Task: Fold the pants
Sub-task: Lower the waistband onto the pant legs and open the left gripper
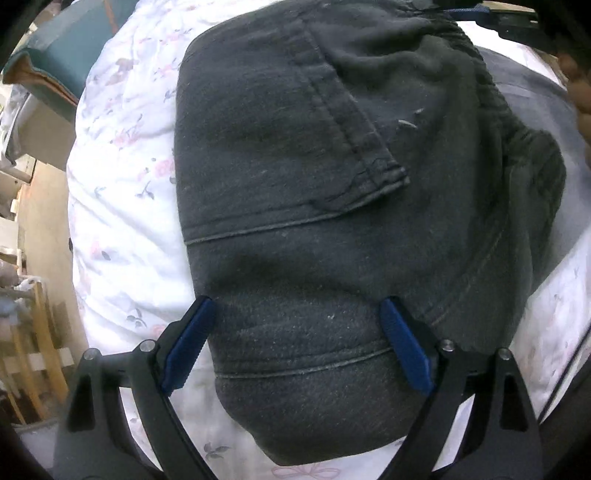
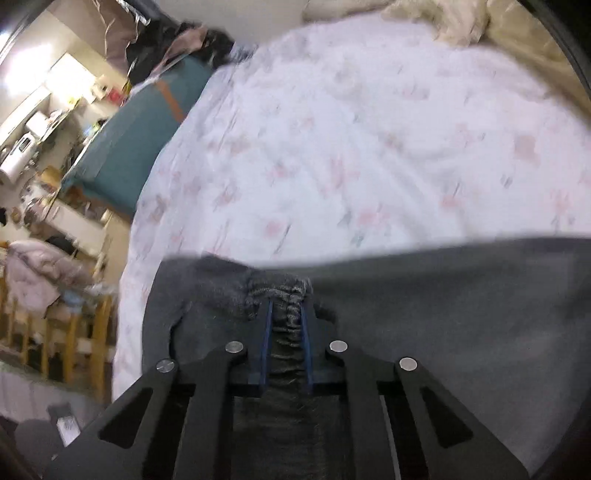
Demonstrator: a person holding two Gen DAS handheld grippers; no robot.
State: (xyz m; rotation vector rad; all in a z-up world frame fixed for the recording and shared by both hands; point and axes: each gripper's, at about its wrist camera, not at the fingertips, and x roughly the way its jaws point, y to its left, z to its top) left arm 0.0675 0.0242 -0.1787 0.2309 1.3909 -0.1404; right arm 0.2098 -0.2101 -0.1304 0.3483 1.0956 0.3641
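Left wrist view: dark pants (image 1: 332,206) lie folded on the floral bedsheet (image 1: 122,206).
The left gripper (image 1: 295,332) is spread wide over them; the right gripper (image 2: 287,314) pinches their gathered waistband (image 2: 286,295).

A bed (image 2: 369,129) with a white floral sheet (image 1: 122,221) fills both views. A teal cushion (image 2: 140,147) lies at its far edge, beige bedding (image 2: 461,22) at its head. Left of it stand wooden chairs (image 2: 74,343) and a cluttered, brightly lit counter (image 2: 40,122).
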